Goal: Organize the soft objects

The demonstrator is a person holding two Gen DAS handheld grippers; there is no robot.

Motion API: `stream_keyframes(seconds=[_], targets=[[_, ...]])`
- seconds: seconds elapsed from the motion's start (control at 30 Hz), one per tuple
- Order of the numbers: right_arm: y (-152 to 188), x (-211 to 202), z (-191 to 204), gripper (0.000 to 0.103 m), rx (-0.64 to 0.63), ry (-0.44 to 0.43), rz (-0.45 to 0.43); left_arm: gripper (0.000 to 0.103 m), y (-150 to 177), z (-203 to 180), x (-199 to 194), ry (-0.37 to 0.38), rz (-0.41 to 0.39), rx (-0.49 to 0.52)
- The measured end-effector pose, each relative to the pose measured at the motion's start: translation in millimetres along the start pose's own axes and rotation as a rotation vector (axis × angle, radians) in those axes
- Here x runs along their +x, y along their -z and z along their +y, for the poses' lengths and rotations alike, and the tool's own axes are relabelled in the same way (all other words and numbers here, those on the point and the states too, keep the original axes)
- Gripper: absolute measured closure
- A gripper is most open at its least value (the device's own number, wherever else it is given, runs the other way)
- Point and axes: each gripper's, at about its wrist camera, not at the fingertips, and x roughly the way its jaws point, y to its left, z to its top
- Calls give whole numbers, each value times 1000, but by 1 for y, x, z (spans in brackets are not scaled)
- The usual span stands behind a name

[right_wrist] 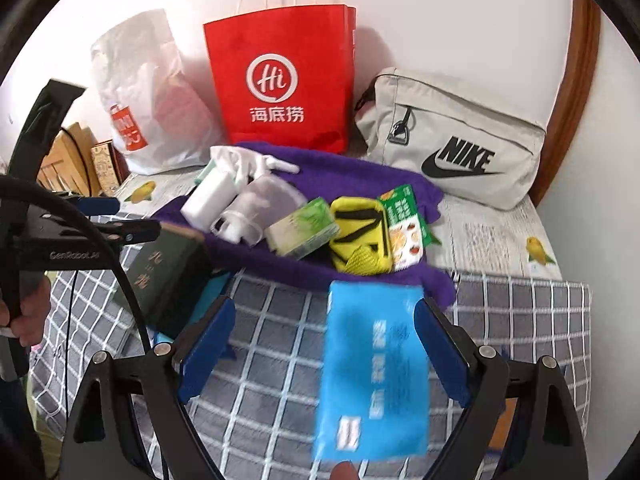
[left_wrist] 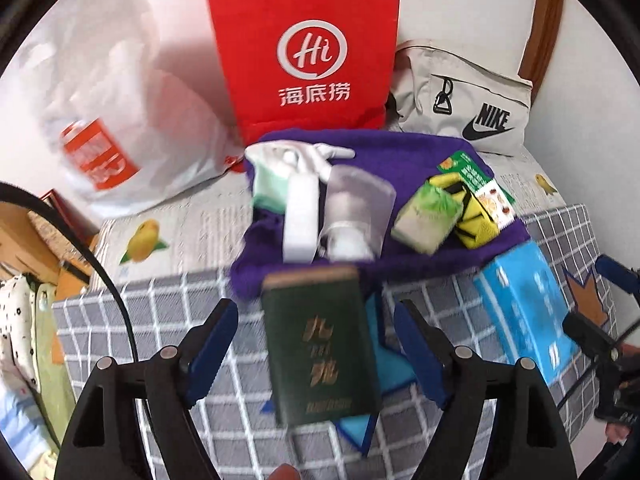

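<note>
A dark green tissue pack (left_wrist: 320, 344) lies on the grey checked cloth between the open fingers of my left gripper (left_wrist: 316, 340), touching neither. A blue tissue pack (right_wrist: 372, 368) lies between the open fingers of my right gripper (right_wrist: 324, 344), close to the right finger. Behind them a purple towel (left_wrist: 400, 152) carries a white glove (left_wrist: 304, 156), a white pack (left_wrist: 300, 216), a clear pouch (left_wrist: 352, 216), a green tissue pack (left_wrist: 424, 216), a yellow pouch (left_wrist: 476, 208) and a green snack packet (left_wrist: 476, 176). The blue pack also shows in the left view (left_wrist: 524, 312), the green one in the right view (right_wrist: 168, 268).
A red paper bag (left_wrist: 304, 52), a white plastic bag (left_wrist: 108, 100) and a grey Nike bag (left_wrist: 464, 96) stand against the white wall at the back. A blue item (left_wrist: 388, 364) lies under the dark green pack. Wooden furniture (left_wrist: 24, 240) is at far left.
</note>
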Motion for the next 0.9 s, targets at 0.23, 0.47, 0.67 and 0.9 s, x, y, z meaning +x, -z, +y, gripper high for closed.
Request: stream_keyframes(seconds=[0.23,0.47,0.67,0.9], targets=[[36,-32,15,9,10,20,-16,24,53,1,-41,-4,-68,-4],[58,-53,11,6,53,42,-32,11,84,-11,-66,20,-108,1],[69,-68,7,0,85,28,-68,11,97,-11,-81,-16,-139,-57],[79,-71,5,0,114,16,-60,11,104,-17,-87,31,-130,-107]])
